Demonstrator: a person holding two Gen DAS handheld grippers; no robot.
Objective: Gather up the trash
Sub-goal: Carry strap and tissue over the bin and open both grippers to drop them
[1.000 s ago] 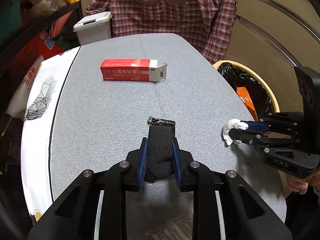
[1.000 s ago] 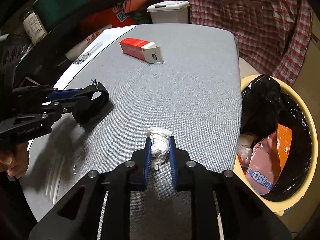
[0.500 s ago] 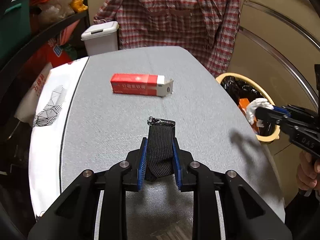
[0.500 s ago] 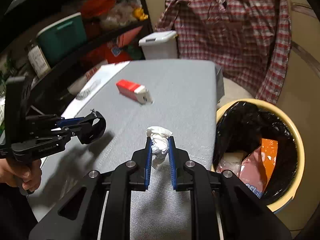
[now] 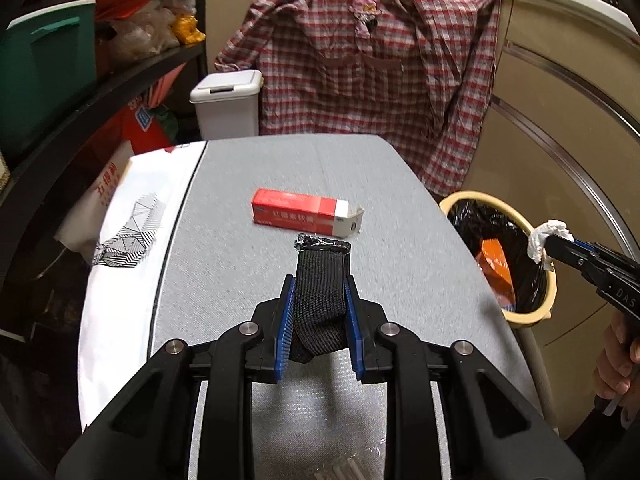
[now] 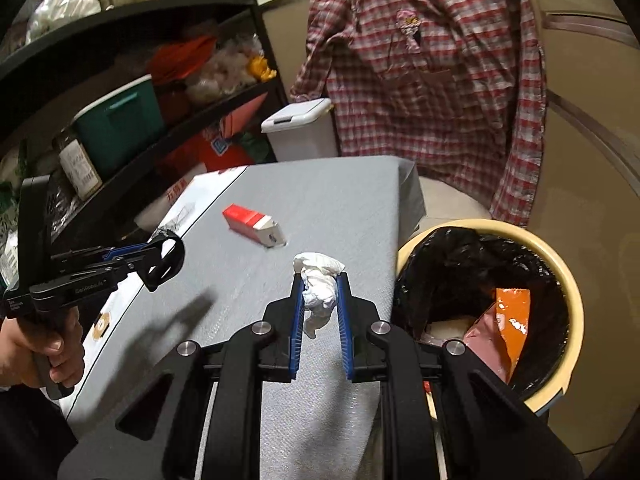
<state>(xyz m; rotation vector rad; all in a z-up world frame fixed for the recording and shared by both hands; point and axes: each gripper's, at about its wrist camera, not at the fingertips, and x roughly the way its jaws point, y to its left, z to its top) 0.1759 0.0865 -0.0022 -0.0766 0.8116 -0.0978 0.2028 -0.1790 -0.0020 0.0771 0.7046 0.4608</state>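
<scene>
Left gripper [image 5: 320, 300]: clamped on black woven strap [image 5: 320, 292]. Right gripper [image 6: 319, 300]: "DAS" marked, pinching crumpled white tissue [image 6: 318, 284]. Ahead: red-white carton [image 5: 306, 218], print illegible. Right: black-lined beige bin [image 6: 560, 276].

1. Left gripper [image 5: 320, 304]: black frame, blue pads, clamped tight on a black webbing strap [image 5: 320, 280] that sticks out toward 12 o'clock past the tips. Pointing forward and angled down.
2. Seen from the right wrist cam, same left gripper [image 6: 160, 262] sits way over at 9 o'clock, with the left hand [image 6: 48, 354] wrapped round its pistol handle, fingers curled.
3. Right gripper [image 6: 320, 304]: blue pads pinched on a crumpled white tissue [image 6: 318, 290], wad poking up above the tips, also tilted down.
4. From the left cam, right gripper [image 5: 554, 240] reaches in from 3 o'clock, right hand [image 5: 618, 364] gripping the handle down at 4 o'clock.
</scene>
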